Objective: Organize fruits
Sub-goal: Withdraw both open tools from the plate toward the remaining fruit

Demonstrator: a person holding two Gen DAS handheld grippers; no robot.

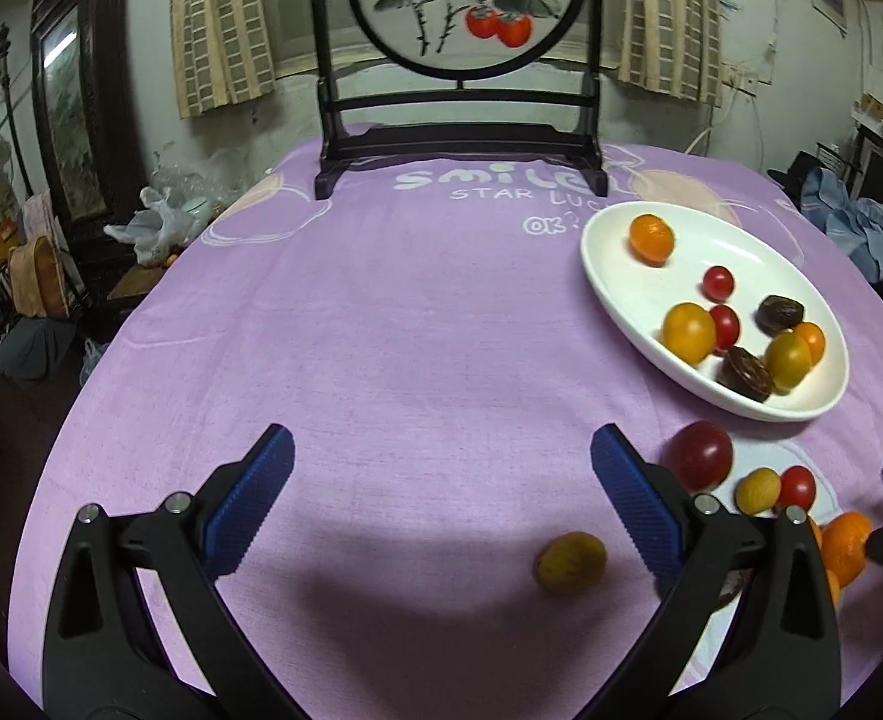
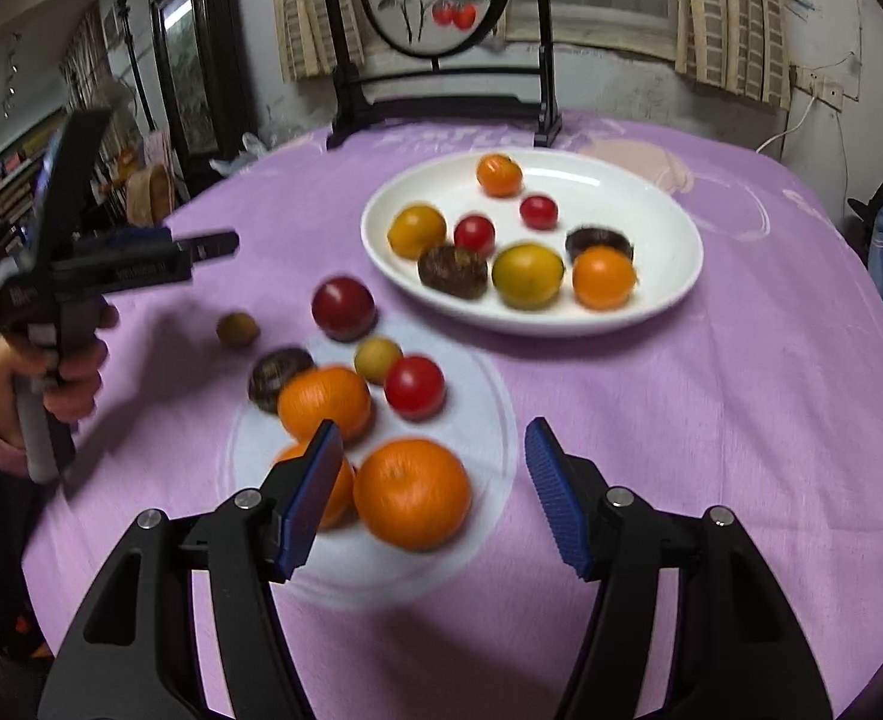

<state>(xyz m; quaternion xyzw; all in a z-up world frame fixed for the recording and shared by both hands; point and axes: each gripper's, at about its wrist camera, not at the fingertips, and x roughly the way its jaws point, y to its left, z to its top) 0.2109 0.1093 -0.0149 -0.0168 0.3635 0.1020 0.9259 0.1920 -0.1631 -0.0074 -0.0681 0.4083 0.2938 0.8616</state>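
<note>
Both your grippers are spread wide and hold nothing — your left gripper point(image 1: 441, 456) hangs over bare purple cloth point(image 1: 381, 312), with a small yellow-brown fruit point(image 1: 571, 561) lying between its fingers. Your right gripper point(image 2: 435, 462) is over a large orange point(image 2: 411, 492), well short of the white plate point(image 2: 669, 276), which holds oranges, tomatoes and dark fruits.
</note>
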